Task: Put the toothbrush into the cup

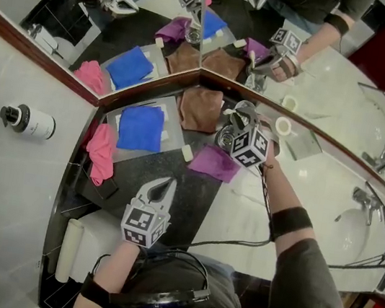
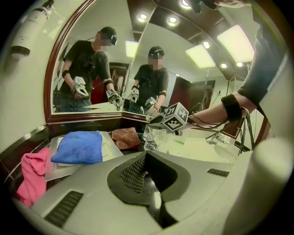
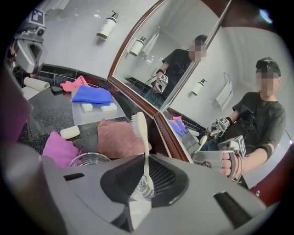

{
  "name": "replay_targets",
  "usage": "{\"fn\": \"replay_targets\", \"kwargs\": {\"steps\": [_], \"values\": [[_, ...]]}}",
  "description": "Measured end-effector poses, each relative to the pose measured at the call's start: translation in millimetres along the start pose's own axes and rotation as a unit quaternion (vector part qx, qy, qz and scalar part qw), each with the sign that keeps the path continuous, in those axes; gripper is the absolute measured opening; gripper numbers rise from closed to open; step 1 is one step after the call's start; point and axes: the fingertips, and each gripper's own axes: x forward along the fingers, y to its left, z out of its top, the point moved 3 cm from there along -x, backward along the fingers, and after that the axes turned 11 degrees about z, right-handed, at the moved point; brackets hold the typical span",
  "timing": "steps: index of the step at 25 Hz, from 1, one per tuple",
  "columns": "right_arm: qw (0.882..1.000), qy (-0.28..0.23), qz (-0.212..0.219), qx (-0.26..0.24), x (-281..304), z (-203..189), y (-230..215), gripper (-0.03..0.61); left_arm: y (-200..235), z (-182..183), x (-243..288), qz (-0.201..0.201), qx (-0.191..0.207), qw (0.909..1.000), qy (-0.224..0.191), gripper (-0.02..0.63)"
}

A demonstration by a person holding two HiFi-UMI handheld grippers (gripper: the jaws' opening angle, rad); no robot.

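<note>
My right gripper [image 3: 145, 160] is shut on a cream toothbrush [image 3: 142, 137], which stands upright between its pads with the bristle head on top. A clear glass cup [image 3: 141, 187] shows just below and beyond the jaws, and a second glass [image 3: 89, 159] stands to its left. In the head view this gripper [image 1: 244, 114] sits near the mirror corner, over the glasses [image 1: 224, 139]. My left gripper [image 1: 168, 183] hovers shut and empty over the dark counter, well short of the glasses [image 2: 151, 137]. From the left gripper view [image 2: 146, 155] the right gripper's marker cube [image 2: 176, 117] shows above the glasses.
A blue cloth [image 1: 141, 126] lies on a translucent tray, with a brown cloth [image 1: 200, 108] behind the glasses. A purple cloth [image 1: 214, 162], a soap bar [image 1: 187, 153] and a pink cloth [image 1: 99, 150] are close by. Mirrors meet in the corner. A basin with a tap [image 1: 366, 201] is at right.
</note>
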Motion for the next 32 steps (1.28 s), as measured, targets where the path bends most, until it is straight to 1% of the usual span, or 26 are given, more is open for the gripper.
{"fn": "replay_targets", "kwargs": {"steps": [7, 10, 13, 15, 17, 21, 24, 28, 32], "values": [[0.998, -0.037, -0.016, 0.049, -24.6, 12.1, -9.7, 0.055, 0.9, -1.9, -1.0, 0.002, 0.005, 1.0000, -0.001, 0.002], [0.994, -0.061, -0.027, 0.084, -45.7, 22.2, -14.8, 0.055, -0.5, 1.4, -3.5, 0.001, 0.008, 0.9999, -0.007, 0.002], [0.988, -0.088, -0.038, 0.122, -69.5, 29.6, -18.0, 0.055, -4.6, 8.1, -8.1, -0.005, 0.012, 0.9998, -0.012, 0.002], [0.982, -0.107, -0.047, 0.150, -88.3, 31.6, -19.7, 0.055, -8.6, 14.3, -11.3, -0.010, 0.017, 0.9997, -0.017, 0.002], [0.973, -0.127, -0.055, 0.184, -108.1, 31.4, -19.3, 0.055, -10.6, 18.0, -13.9, -0.011, 0.021, 0.9994, -0.025, 0.003], [0.946, -0.173, -0.065, 0.267, -149.3, 25.4, -13.0, 0.054, -15.3, 23.3, -19.4, -0.017, 0.029, 0.9988, -0.035, 0.002], [0.930, -0.191, -0.069, 0.307, -178.5, 15.6, -0.5, 0.055, -22.9, 27.3, -24.7, -0.025, 0.033, 0.9984, -0.039, 0.002], [0.916, -0.194, -0.087, 0.340, -207.1, -12.4, 23.8, 0.055, -33.3, 28.4, -28.4, -0.040, 0.041, 0.9976, -0.040, 0.002], [0.908, -0.190, -0.097, 0.361, -231.2, -34.0, 54.0, 0.055, -43.1, 24.4, -28.4, -0.056, 0.050, 0.9965, -0.037, 0.002]]}}
